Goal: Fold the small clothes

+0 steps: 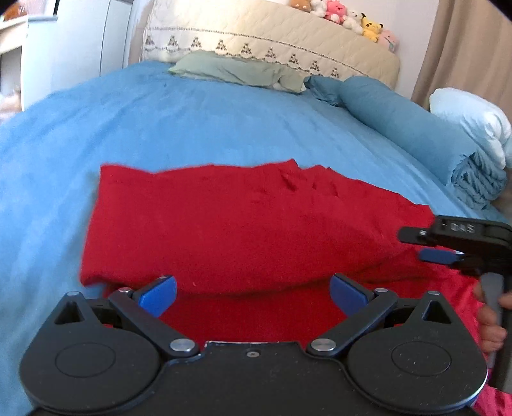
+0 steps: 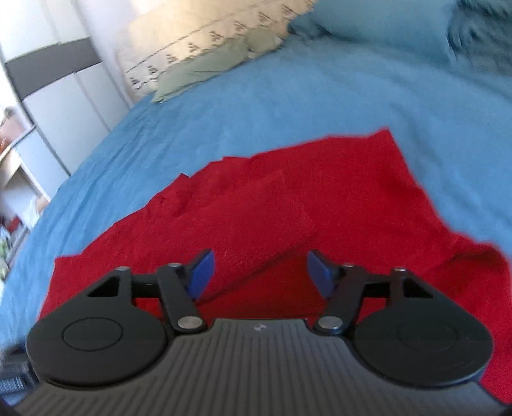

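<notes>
- Across both views, a bed (image 1: 160,121) with a blue sheet fills the scene, and everything else lies on it or behind it.
- At the head of the bed, a cream quilted headboard cover (image 1: 256,35) with a dark stitched pattern stands behind the pillows.
- Near the middle of the sheet lies the red garment (image 1: 240,224), folded over itself so that a thick upper layer rests on a lower one; its far edge is uneven and slightly rumpled, and the near part runs under both tools.
- Along the bed's right side in the left wrist view, a rolled blue blanket (image 1: 416,128) lies beside a pale white pillow (image 1: 473,118).
- A flat green pillow (image 1: 236,68) rests against the headboard cover.
- The left gripper (image 1: 252,296) hovers over the garment's near edge, its blue fingers (image 1: 160,294) spread wide apart with only red cloth seen beyond the gap, none pinched.
- The right gripper (image 2: 260,275) is over the near part of the garment, its fingers (image 2: 203,275) apart and not pressing on cloth; it also shows from the side at the right edge of the left wrist view, held by a hand (image 1: 492,323).
- Small plush toys (image 1: 352,16) sit in a row on top of the headboard.
</notes>
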Action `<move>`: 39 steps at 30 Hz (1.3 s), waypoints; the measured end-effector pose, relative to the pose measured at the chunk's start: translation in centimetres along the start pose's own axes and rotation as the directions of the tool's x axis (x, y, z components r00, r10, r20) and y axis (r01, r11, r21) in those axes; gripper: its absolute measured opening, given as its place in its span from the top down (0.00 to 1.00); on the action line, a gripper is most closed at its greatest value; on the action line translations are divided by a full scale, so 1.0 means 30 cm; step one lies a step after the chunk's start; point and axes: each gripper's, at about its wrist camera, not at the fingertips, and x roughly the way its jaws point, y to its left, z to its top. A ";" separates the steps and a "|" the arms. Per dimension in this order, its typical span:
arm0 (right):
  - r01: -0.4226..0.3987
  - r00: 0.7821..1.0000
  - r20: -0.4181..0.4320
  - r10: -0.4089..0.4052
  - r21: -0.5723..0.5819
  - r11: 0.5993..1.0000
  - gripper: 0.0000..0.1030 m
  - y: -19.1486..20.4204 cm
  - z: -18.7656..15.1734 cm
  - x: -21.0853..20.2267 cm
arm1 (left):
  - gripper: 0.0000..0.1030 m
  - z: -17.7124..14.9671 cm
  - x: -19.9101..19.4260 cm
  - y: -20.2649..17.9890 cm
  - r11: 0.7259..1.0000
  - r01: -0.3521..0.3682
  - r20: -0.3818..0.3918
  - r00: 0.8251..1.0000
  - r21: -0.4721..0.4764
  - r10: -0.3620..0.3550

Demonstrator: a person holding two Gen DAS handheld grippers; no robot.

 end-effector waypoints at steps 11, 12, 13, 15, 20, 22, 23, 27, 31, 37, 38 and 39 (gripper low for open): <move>0.026 1.000 0.008 -0.026 0.074 0.997 0.57 -0.014 0.041 0.080 | 0.00 -0.034 -0.005 0.023 0.999 0.036 0.027 0.999 0.003 -0.036; 0.031 0.999 0.009 -0.032 0.076 0.997 0.62 -0.013 0.045 0.089 | 0.00 -0.038 -0.007 0.025 0.999 0.037 0.028 0.999 0.003 -0.037; 0.039 0.999 0.010 -0.040 0.072 0.997 0.64 -0.011 0.046 0.094 | 0.00 -0.043 -0.009 0.026 0.999 0.036 0.029 0.999 0.004 -0.037; 0.048 0.999 0.007 -0.048 0.056 0.997 0.77 -0.003 0.053 0.102 | 0.00 -0.047 -0.010 0.025 0.999 0.031 0.031 0.999 0.011 -0.031; 0.017 1.000 0.008 -0.017 -0.005 1.000 0.80 0.038 0.117 0.064 | 0.00 -0.066 -0.010 0.016 0.999 0.016 0.040 0.999 0.034 -0.017; -0.004 0.999 0.037 0.005 -0.027 1.000 0.80 0.052 0.170 0.024 | 0.00 -0.074 -0.010 0.011 0.999 0.008 0.046 0.999 0.042 -0.010; -0.011 0.998 0.054 0.013 -0.037 0.999 0.80 0.057 0.197 0.002 | 0.00 -0.077 -0.009 0.006 0.999 0.003 0.049 0.999 0.047 -0.005; 0.003 0.990 0.143 0.006 -0.061 0.998 0.80 0.028 0.279 -0.104 | 0.00 -0.081 -0.007 -0.003 0.998 -0.009 0.053 0.999 0.056 0.006; 0.081 0.983 0.174 -0.062 -0.102 0.992 0.80 -0.049 0.278 -0.142 | 0.00 -0.084 0.001 -0.014 0.997 -0.020 0.050 0.999 0.068 0.016; 0.123 0.986 0.131 -0.107 -0.123 0.985 0.80 -0.119 0.181 -0.079 | 0.00 -0.081 0.008 -0.034 0.994 -0.042 0.035 0.999 0.101 0.038; 0.123 0.985 0.134 -0.106 -0.121 0.985 0.80 -0.128 0.165 -0.079 | 0.00 -0.076 0.002 -0.035 0.995 -0.037 0.032 0.999 0.097 0.034; 0.124 0.986 0.129 -0.109 -0.117 0.985 0.80 -0.135 0.153 -0.074 | 0.00 -0.068 -0.008 -0.040 0.995 -0.030 0.034 0.999 0.092 0.027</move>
